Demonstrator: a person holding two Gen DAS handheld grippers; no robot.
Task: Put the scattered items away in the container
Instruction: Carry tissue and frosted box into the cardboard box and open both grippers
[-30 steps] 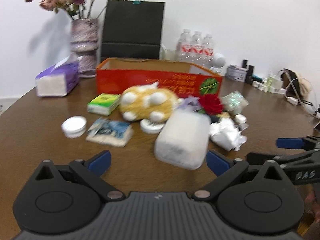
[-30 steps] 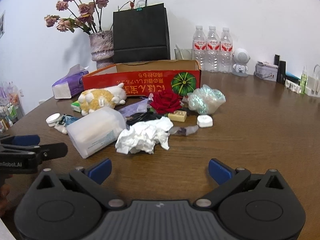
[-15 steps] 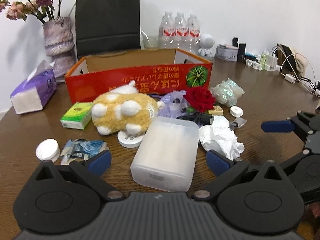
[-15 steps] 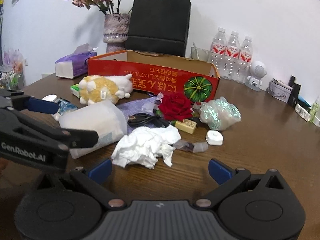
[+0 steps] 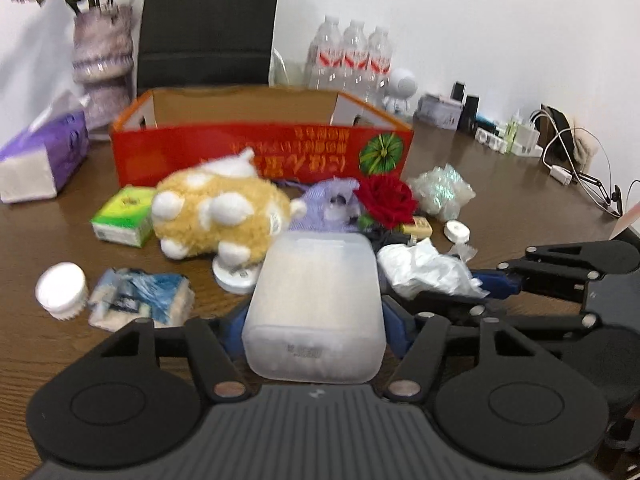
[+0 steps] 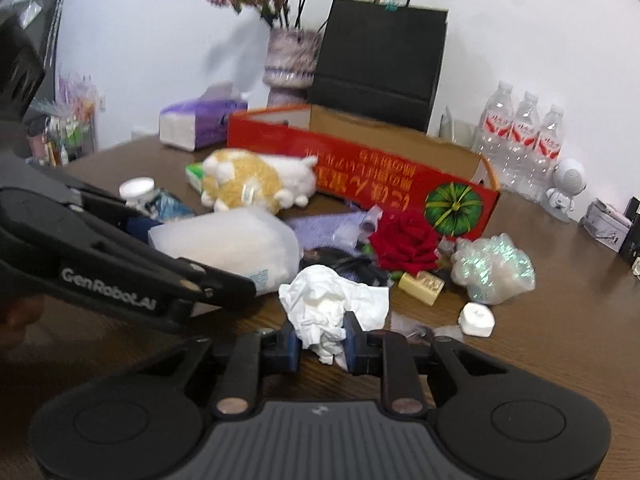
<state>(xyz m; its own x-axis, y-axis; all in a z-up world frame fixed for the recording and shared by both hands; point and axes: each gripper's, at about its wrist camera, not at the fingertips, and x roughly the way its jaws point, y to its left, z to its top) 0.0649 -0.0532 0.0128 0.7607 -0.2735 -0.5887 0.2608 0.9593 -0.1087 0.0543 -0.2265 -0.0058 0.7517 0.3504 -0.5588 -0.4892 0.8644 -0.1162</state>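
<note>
The left claw (image 5: pixel 314 332) is closing on a frosted plastic box (image 5: pixel 316 304). The box lies lengthwise between the two blue pads (image 5: pixel 232 330), which sit tight against its sides, and its near end comes almost back to the claw's body. To the left of this claw, on the table (image 5: pixel 40 240), sit a white jar lid (image 5: pixel 61 290) and, nearer in, a blue packet (image 5: pixel 140 298). Ahead and a little left lie a green pack (image 5: pixel 122 216) and a plush toy (image 5: pixel 218 216); a white disc (image 5: pixel 234 276) sits under the toy, against the box's far left corner. Straight beyond them is the red container (image 5: pixel 260 152), open at the top, with the toy between the box and it. Far left of the container sits a tissue pack (image 5: pixel 40 156).

The right claw (image 6: pixel 320 340) is to the right of the left one, just beside it, and is closing on a crumpled tissue (image 6: pixel 332 304). The tissue's near end is pinched between the pads; the rest bulges out ahead. Past the tissue lie a black cable (image 6: pixel 340 264), a purple bag (image 6: pixel 328 228) and a rose (image 6: pixel 406 246). Ahead to the right are a small yellow block (image 6: pixel 422 286), a white tape roll (image 6: pixel 476 320) and a shiny wrapper (image 6: pixel 494 268). The container stands beyond the rose, so this clutter lies between the right claw and it.
</note>
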